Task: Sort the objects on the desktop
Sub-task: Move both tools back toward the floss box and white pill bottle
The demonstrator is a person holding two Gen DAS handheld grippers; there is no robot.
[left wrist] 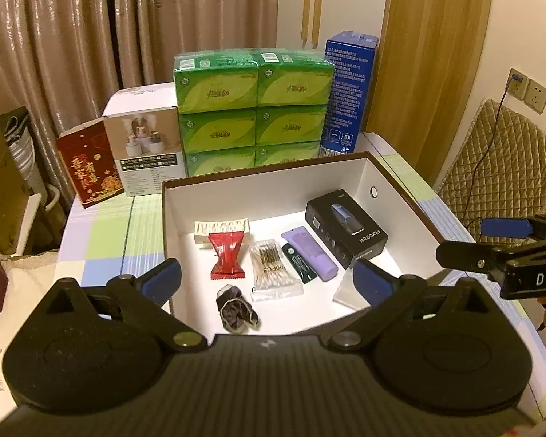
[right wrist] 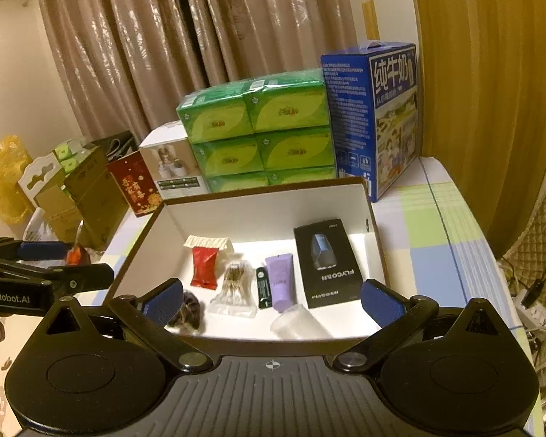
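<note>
A white box with a brown rim [left wrist: 265, 176] stands open on the table. Inside lie a black shaver box [left wrist: 345, 231], a purple tube [left wrist: 315, 251], a small dark green tube [left wrist: 298, 264], a bag of cotton swabs [left wrist: 271, 273], a red sachet [left wrist: 226, 255], a beige packet [left wrist: 222, 227], a dark scrunchie [left wrist: 236, 309] and a clear plastic cup [left wrist: 347, 291]. My left gripper [left wrist: 267, 280] hovers over the box's near side, open and empty. My right gripper [right wrist: 273, 304] hangs open beside it, over the near rim, holding nothing. Each gripper shows at the edge of the other's view.
Behind the box stand a stack of green tissue packs [left wrist: 253, 109], a blue milk carton [right wrist: 375, 116], a white appliance box [left wrist: 145, 145] and a red box [left wrist: 89, 167]. A quilted chair [left wrist: 498, 167] is at the right; cardboard boxes [right wrist: 87, 196] sit left of the table.
</note>
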